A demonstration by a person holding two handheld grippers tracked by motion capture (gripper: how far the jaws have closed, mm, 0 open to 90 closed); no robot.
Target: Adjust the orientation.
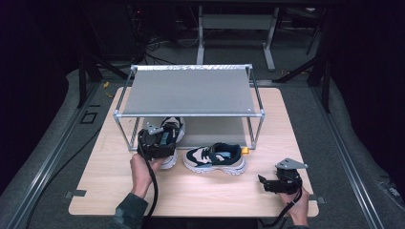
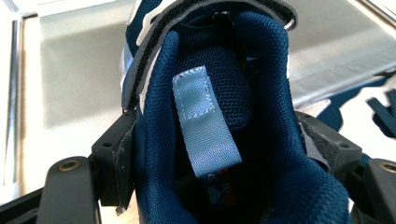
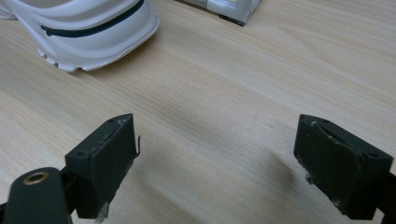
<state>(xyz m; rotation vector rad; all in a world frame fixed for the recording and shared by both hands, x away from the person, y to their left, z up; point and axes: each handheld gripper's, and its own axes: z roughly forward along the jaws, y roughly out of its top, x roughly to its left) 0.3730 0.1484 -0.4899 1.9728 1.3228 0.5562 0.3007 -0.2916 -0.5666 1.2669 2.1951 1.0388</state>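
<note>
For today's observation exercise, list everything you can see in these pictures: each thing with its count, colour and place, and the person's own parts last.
Shoe held by the left gripper: one, navy and white, at the rack's front left, toe towards the lower shelf; inside, a navy lining with a pale blue tongue tab.
Second shoe: one, navy, white and beige, lying free on the table in front of the rack.
Shoe rack: one, grey shelves on a metal frame, at the table's far side.
Table: one, light wood.
Left gripper: black, jaws clamped on the shoe's collar.
Right gripper: black, jaws open and empty, low over the table's right front.
Hands: two, one on each gripper.
</note>
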